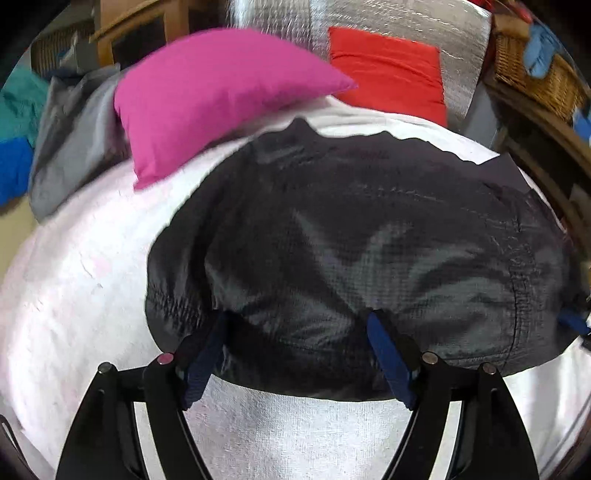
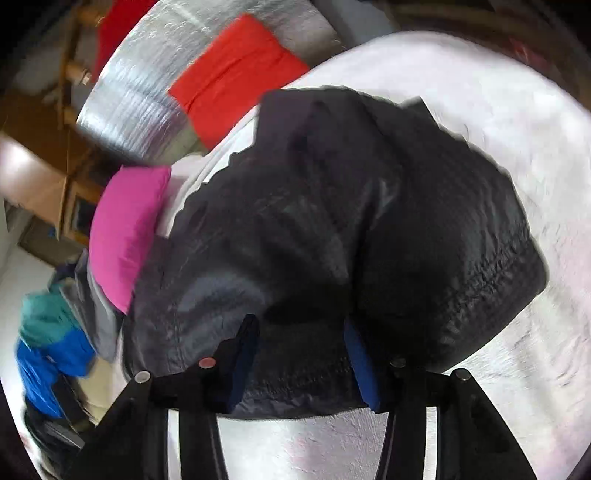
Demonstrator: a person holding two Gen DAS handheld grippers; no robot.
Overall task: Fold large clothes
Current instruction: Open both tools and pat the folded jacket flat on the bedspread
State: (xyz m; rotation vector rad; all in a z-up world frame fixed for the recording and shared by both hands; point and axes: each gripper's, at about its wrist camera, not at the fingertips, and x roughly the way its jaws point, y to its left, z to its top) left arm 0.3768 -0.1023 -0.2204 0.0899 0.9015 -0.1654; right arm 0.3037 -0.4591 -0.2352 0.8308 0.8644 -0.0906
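Spread across the white bed cover (image 1: pixel 81 266): a large dark garment (image 1: pixel 369 240) of thin, slightly shiny ripstop-like cloth, dark grey to black, with a fine grid weave, stitched seams and a gathered, puckered band along one side. Bunched and rumpled rather than flat, with soft folds catching the light; near edge lying at the border of the white cover, just above a silvery quilted strip (image 1: pixel 295 435). Same garment (image 2: pixel 332 229) heaped higher in the right wrist view, one puckered seam curving down its right flank. Behind it, propped against a silver padded backing (image 1: pixel 369 14): a pink cushion (image 1: pixel 207 96) touching the cover near the garment's far left, and a red cushion (image 1: pixel 388 70) further back. Off to the left, a pile of grey, teal and blue clothes (image 1: pixel 22 129); at far right, a wicker basket (image 1: pixel 535 70). Left tongs (image 1: pixel 295 325) released, blue-padded fingers (image 1: pixel 388 354) standing wide apart with the garment's near edge between them, not pinched. Right tongs (image 2: pixel 301 332) likewise set astride a fold of the cloth, narrower; whether pressing on it, cannot tell.
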